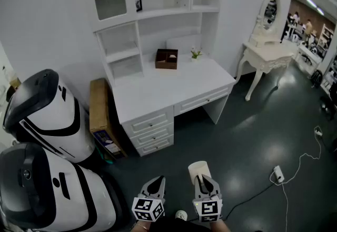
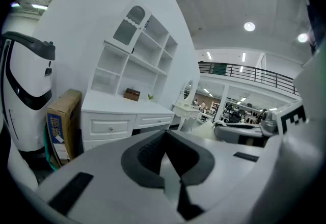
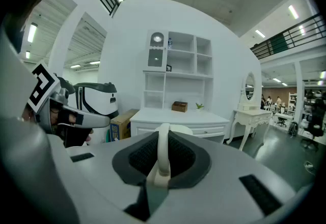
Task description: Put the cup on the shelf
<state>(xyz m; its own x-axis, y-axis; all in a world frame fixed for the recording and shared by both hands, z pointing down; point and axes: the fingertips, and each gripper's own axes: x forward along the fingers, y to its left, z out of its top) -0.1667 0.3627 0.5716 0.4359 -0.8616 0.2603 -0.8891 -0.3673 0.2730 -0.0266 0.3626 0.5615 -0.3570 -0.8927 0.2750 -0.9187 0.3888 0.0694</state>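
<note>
A cream cup (image 1: pixel 198 168) is held low at the front of the head view, with my right gripper (image 1: pixel 206 185) shut on it. In the right gripper view the cup's handle (image 3: pixel 163 149) stands upright between the dark pads (image 3: pixel 189 159), and its body (image 3: pixel 178 129) shows just beyond. My left gripper (image 1: pixel 153 187) hovers beside it on the left, shut with nothing in it; its pads (image 2: pixel 147 154) meet. The white shelf unit (image 1: pixel 158 15) rises over a white desk (image 1: pixel 158 91) well ahead of both grippers.
A brown box (image 1: pixel 166 59) and a small plant (image 1: pixel 196 54) sit on the desk. A cardboard box (image 1: pixel 100 120) leans at its left. Two white-and-black machines (image 1: pixel 47 115) stand at the left. A white vanity table (image 1: pixel 266 54) is at the right, with a cable and plug (image 1: pixel 277 174) on the floor.
</note>
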